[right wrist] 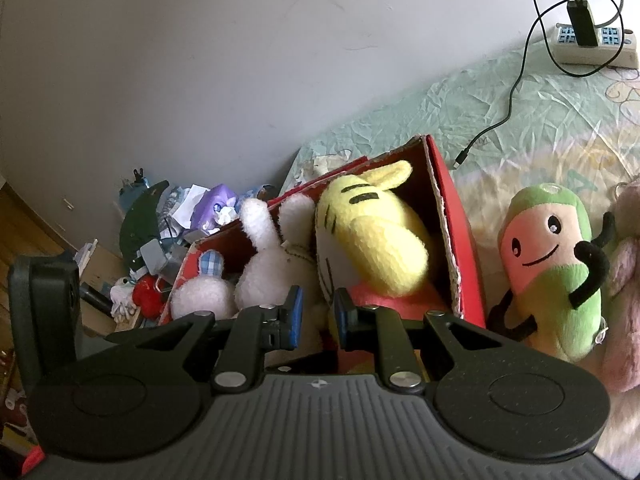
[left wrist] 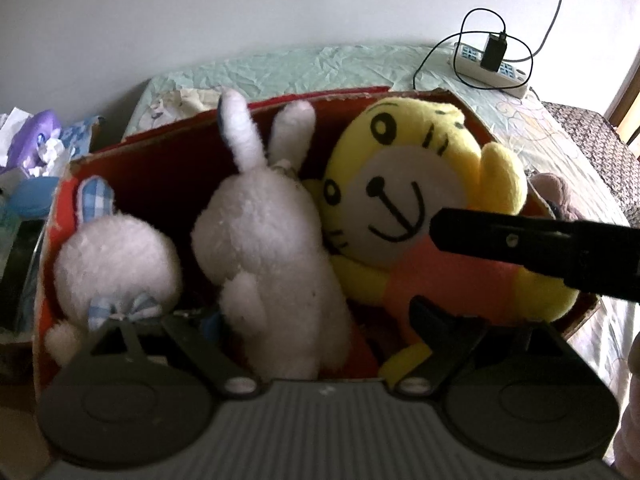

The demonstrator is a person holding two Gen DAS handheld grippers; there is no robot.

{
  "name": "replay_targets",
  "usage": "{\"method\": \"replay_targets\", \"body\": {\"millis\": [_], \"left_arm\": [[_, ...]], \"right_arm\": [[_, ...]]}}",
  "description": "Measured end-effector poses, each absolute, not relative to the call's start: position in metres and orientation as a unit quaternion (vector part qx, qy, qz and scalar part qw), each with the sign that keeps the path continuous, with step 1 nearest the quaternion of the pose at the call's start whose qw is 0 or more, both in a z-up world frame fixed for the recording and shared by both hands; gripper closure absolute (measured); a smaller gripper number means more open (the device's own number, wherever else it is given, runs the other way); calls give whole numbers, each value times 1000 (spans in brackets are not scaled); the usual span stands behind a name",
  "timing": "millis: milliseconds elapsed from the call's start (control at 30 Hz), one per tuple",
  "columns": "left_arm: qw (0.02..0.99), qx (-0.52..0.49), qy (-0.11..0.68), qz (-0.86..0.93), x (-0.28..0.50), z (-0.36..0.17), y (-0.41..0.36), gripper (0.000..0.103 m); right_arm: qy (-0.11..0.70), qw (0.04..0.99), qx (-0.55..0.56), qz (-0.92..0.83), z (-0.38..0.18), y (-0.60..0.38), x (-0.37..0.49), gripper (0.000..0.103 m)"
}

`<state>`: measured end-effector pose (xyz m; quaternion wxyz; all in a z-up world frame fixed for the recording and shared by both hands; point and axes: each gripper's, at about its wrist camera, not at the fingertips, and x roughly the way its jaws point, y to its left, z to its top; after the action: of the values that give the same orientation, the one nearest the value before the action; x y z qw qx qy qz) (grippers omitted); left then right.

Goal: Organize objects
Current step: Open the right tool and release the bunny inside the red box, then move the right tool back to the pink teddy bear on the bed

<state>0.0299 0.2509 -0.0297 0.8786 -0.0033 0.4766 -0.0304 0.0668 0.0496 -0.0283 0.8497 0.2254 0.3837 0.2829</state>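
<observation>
Three plush toys fill a red cardboard box [left wrist: 168, 148] on a bed [left wrist: 320, 66], seen from the left wrist camera. Directly ahead of the left gripper [left wrist: 288, 320], a white rabbit [left wrist: 272, 240] stands upright between its spread fingers, and the jaws sit wide apart, released, gripping nothing. Left of the jaws slumps a small white bunny with blue gingham ears [left wrist: 116, 264]; right of them leans a yellow tiger doll [left wrist: 404, 200] in an orange outfit. One black finger of the right gripper [left wrist: 532, 246] crosses in front of the tiger from the right edge. Far beyond the jaws, a white power strip [left wrist: 490, 66] with a black charger lies on the pale green sheet.

From the right wrist camera, the right gripper [right wrist: 316, 316] hovers at the near edge of the box [right wrist: 452, 216], its blue-padded jaws parted by a narrow gap and closed on nothing. Just ahead of them lies the tiger doll [right wrist: 372, 240], with the white rabbit [right wrist: 272, 264] and small bunny [right wrist: 204, 296] to the left. Right of the jaws, outside the box, a green and pink plush with black arms [right wrist: 552, 264] rests on the bed [right wrist: 500, 92], touching a pink plush [right wrist: 624, 288] at the frame edge. Clutter [right wrist: 160, 236] is heaped on the floor to the left.
</observation>
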Motion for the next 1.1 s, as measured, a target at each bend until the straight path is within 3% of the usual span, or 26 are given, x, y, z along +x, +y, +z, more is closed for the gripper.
{"method": "replay_targets", "body": {"millis": [467, 733, 1100], "left_arm": [[885, 6, 466, -6, 8, -18, 241, 10], [893, -5, 449, 27, -11, -7, 242, 9], [905, -9, 422, 50, -36, 23, 226, 9]], "right_arm": [[372, 845, 237, 304, -26, 39, 51, 85], [363, 831, 262, 330, -24, 28, 38, 69], [314, 827, 310, 348, -17, -23, 16, 67]]}}
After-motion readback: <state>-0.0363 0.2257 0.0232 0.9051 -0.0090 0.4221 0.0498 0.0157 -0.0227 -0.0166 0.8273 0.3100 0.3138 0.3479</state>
